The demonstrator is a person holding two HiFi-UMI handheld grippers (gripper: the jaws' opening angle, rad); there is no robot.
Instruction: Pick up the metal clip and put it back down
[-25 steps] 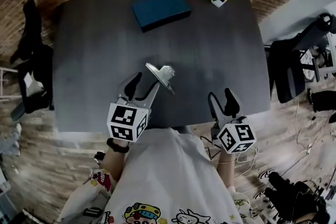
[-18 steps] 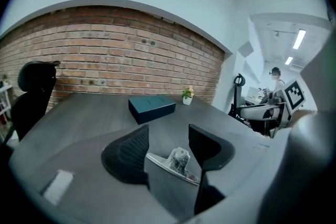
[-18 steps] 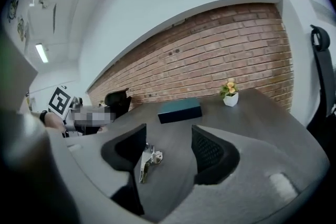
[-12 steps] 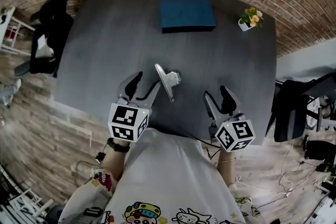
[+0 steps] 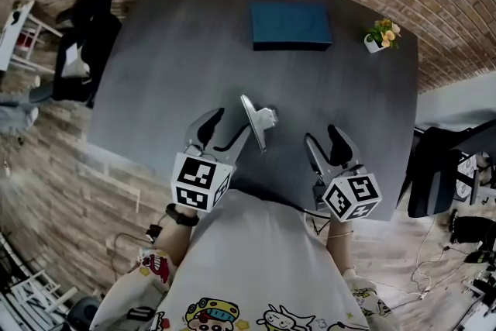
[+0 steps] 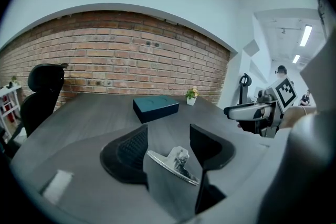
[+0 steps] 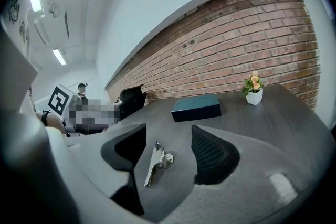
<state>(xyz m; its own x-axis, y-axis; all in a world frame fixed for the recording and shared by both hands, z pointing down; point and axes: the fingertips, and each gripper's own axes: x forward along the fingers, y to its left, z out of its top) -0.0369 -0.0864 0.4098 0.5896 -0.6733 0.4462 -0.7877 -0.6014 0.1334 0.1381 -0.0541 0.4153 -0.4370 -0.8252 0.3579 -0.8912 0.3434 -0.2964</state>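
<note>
The metal clip [image 5: 258, 120] lies on the dark grey table [image 5: 170, 50], just ahead of my left gripper [image 5: 225, 132] and by its right finger. In the left gripper view the clip [image 6: 176, 162] sits between the two pads of the left gripper [image 6: 169, 136] with gaps on both sides. The jaws are opening and neither pad presses on it. My right gripper [image 5: 325, 149] hovers near the table's front edge, to the right of the clip, open with nothing in it. From the right gripper [image 7: 168, 134] the clip [image 7: 157, 161] shows farther off on the table.
A dark blue box [image 5: 291, 24] rests at the back of the table, and a small potted plant [image 5: 382, 35] stands at the back right corner. A black chair [image 5: 93, 19] is off the table's left side, another [image 5: 434, 182] off the right. A brick wall runs behind.
The head camera has swung, so the whole table sits differently in view. The clip stays by the left gripper's right finger. The right gripper keeps its place beside it.
</note>
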